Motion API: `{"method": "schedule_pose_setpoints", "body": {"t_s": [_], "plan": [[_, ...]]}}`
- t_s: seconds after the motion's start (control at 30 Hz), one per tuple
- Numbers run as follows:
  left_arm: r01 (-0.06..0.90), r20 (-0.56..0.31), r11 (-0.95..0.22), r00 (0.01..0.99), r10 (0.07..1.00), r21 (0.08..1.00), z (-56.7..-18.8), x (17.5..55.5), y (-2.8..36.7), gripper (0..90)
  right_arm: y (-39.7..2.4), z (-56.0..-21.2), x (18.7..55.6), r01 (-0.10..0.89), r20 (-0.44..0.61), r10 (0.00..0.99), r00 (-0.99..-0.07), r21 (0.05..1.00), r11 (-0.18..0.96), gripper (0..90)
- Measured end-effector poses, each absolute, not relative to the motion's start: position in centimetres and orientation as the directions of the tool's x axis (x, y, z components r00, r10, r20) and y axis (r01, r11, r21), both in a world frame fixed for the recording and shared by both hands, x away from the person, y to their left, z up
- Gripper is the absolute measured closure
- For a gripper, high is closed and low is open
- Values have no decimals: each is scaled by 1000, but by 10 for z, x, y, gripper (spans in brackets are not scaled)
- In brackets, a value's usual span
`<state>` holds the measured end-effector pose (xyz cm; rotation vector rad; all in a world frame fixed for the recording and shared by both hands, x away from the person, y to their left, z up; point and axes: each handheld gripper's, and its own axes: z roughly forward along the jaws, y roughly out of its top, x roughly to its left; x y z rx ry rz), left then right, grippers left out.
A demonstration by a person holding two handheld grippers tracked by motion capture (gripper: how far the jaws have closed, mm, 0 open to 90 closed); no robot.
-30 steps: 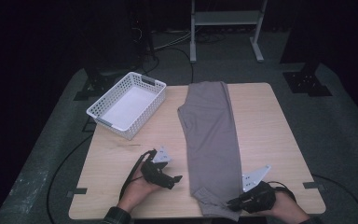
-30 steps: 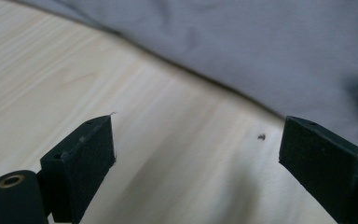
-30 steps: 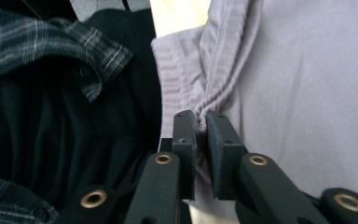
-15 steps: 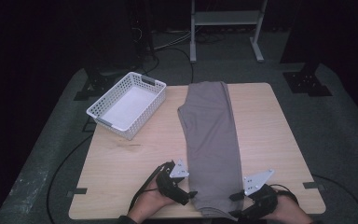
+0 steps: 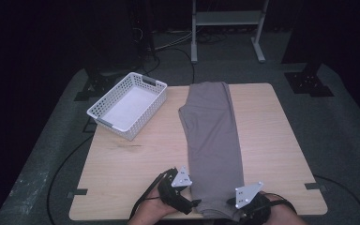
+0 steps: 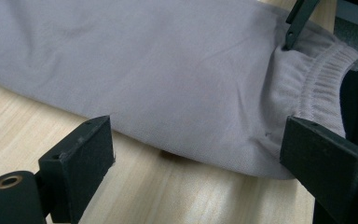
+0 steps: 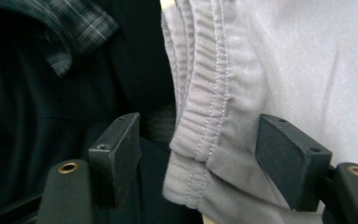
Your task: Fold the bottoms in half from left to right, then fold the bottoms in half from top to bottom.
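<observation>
Right gripper [image 7: 196, 140]: jaws standing apart, having just been opening; the trousers' [image 5: 213, 140] elastic waistband [image 7: 205, 107] is lying between the pads, not pinched. Left gripper [image 6: 196, 163]: jaws gaping wide, straddling the folded side edge of the same garment near the waistband, gripping nothing.

Count: one pair of grey trousers, one white basket [image 5: 129, 105], two grippers, one table [image 5: 136, 159].

Trousers are lying folded lengthwise down the table, waistband hanging at the near edge, leg ends reaching the far edge. Basket is sitting left of the trousers, well apart, overhanging the table's far-left corner. Bare wood is stretching along both sides of the trousers.
</observation>
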<state>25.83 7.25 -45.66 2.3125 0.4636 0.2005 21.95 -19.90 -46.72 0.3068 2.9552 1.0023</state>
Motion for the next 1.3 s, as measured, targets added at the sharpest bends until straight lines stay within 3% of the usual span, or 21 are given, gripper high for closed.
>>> {"method": "schedule_pose_setpoints", "body": {"t_s": [0.13, 0.17, 0.27, 0.43, 0.77, 0.87, 1.3], "plan": [[271, 2, -650, 922, 386, 710, -457, 259, 72, 87, -199, -467, 219, 174, 28, 197, -980, 608, 775, 381], [270, 1, -651, 923, 384, 709, -458, 260, 73, 87, -202, -467, 219, 174, 19, 206, -978, 615, 769, 447], [268, 2, -653, 924, 382, 708, -458, 260, 73, 88, -203, -467, 220, 178, 12, 216, -976, 617, 767, 502], [270, -5, -654, 926, 377, 707, -459, 261, 74, 87, -204, -466, 221, 175, -3, 224, -975, 617, 767, 666], [260, -31, -633, 937, 348, 729, -455, 258, 73, 87, -205, -464, 241, 281, 120, 265, -957, 616, 736, 725], [248, -45, -639, 948, 317, 728, -456, 254, 68, 83, -208, -463, 246, 305, 142, 281, -949, 635, 709, 826], [197, -53, -692, 973, 224, 694, -466, 243, 44, 81, -208, -462, 249, 311, 147, 285, -947, 643, 700, 825]]}}
